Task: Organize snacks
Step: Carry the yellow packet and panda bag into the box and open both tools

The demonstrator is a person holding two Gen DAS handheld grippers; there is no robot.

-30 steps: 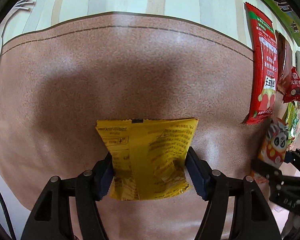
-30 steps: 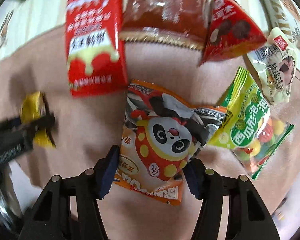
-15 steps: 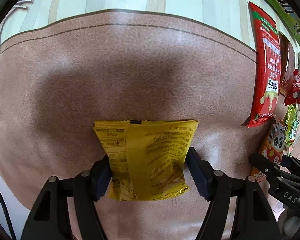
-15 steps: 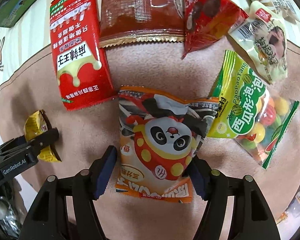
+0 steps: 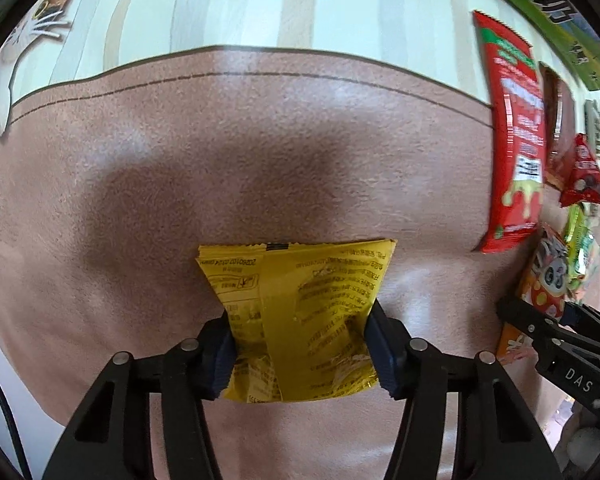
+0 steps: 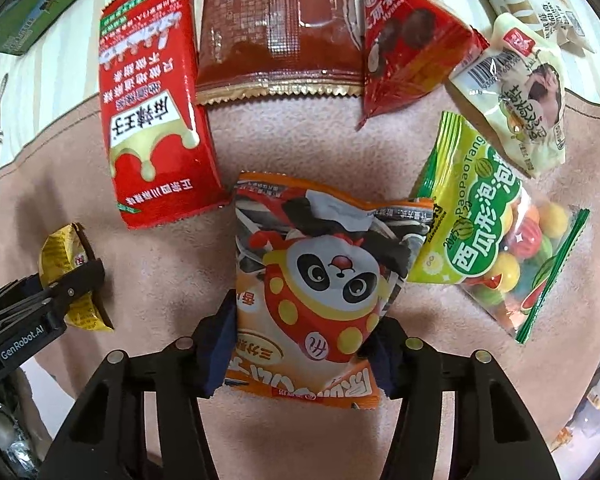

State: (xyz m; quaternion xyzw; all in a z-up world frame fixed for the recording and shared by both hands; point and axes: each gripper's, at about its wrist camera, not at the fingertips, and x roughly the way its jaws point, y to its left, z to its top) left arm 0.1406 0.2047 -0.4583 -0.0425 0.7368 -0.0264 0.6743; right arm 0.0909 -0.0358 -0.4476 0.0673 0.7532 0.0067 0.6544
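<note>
Left wrist view: left gripper [image 5: 302, 354] is closing on a crinkly yellow packet [image 5: 300, 316]; right gripper [image 6: 304, 354] is closing on a glossy panda bag [image 6: 320, 280], both pinched.

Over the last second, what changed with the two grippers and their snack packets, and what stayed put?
Both grippers are closing. The left gripper now pinches the yellow foil snack packet at its waist; the right gripper squeezes the orange panda-print snack bag, which it only straddled before. The right wrist view has rolled slightly. The red, brown and green packets beside them stayed where they lay.
</note>
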